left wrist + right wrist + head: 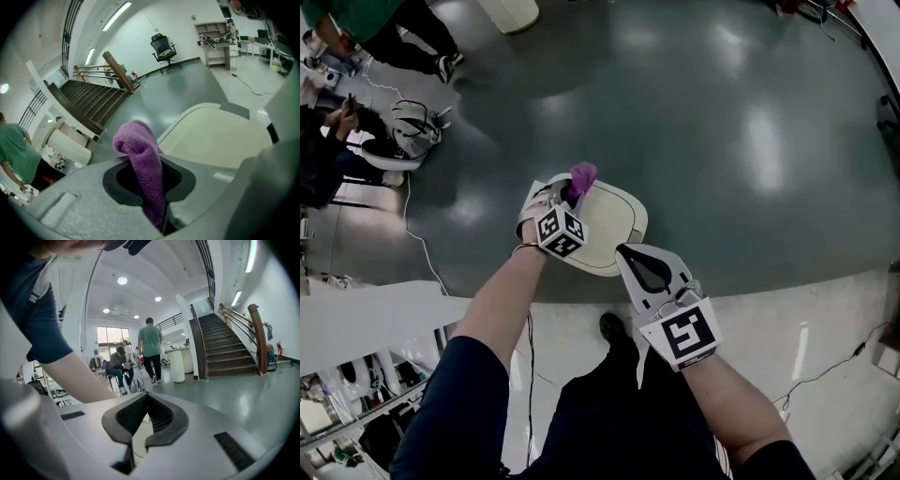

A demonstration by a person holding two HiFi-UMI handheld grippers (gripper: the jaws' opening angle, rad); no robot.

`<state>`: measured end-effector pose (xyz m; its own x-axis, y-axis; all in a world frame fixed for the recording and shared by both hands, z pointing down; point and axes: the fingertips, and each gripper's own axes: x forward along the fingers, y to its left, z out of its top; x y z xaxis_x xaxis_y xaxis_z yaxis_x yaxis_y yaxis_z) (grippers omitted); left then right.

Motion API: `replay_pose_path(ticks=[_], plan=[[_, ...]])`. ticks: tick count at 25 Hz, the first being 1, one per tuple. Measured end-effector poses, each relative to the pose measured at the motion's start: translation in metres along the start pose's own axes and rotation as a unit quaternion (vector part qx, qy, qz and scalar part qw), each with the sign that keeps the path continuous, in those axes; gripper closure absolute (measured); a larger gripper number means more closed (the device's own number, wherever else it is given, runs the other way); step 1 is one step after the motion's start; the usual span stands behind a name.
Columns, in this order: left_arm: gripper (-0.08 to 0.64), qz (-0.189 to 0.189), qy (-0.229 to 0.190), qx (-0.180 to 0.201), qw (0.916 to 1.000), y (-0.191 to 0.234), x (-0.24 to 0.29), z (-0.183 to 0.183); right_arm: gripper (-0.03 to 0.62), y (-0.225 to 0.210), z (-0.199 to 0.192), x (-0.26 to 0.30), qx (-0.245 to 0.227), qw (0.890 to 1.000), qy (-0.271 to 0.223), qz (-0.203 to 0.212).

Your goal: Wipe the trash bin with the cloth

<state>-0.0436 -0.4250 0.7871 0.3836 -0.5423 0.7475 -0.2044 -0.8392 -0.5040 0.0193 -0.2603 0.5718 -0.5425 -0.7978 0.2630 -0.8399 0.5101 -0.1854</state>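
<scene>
- Trash bin [614,220]: centre of the head view, cream flat lid, standing on the dark green floor [722,112] where it meets a paler strip.
- Left gripper [565,194]: over the lid's left edge in the head view. Jaws clamped on the purple cloth [144,171], as its own view shows.
- Cloth: runs up between the jaws, and its free end bunches and flops over past the tips. In the head view that end sits at the lid's upper left edge. Cannot tell whether it touches the lid.
- Left gripper view: the lid fills the centre right, just beyond the cloth.
- Right gripper [624,251]: lower right of the bin, tips at the lid's near edge. Jaws closed tip to tip with nothing held; a cream surface shows through the gap behind the tips.
- Background: staircase [89,101] at left and office chair [162,47] at upper centre of the left gripper view. In the right gripper view, a standing person in a green shirt [151,345] and a seated person [119,364].
</scene>
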Motion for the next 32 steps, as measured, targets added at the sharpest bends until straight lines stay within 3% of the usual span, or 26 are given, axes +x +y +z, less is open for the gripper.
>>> replay_pose_path(ticks=[6,12,17,25,32], plan=[[0.502,-0.046,-0.049,0.061,0.9958,-0.053,-0.005,0.052,0.581,-0.022,-0.002,0.004,0.02,0.999,-0.012,-0.029],[0.502,-0.09,-0.096,0.114,0.9847,-0.114,-0.009,0.104,0.581,-0.056,-0.006,-0.007,0.03,0.997,-0.021,-0.064],[0.502,-0.105,-0.113,0.124,0.9802,-0.137,-0.013,0.117,0.581,-0.075,-0.013,-0.022,0.041,0.995,-0.02,-0.087],[0.502,-0.079,-0.11,0.106,0.9851,-0.103,-0.025,0.078,0.581,-0.048,-0.022,-0.018,0.052,0.997,-0.017,-0.061],[0.502,-0.02,-0.042,0.062,0.9969,-0.038,-0.028,0.004,0.581,-0.026,-0.023,0.003,0.051,0.998,-0.013,-0.039]])
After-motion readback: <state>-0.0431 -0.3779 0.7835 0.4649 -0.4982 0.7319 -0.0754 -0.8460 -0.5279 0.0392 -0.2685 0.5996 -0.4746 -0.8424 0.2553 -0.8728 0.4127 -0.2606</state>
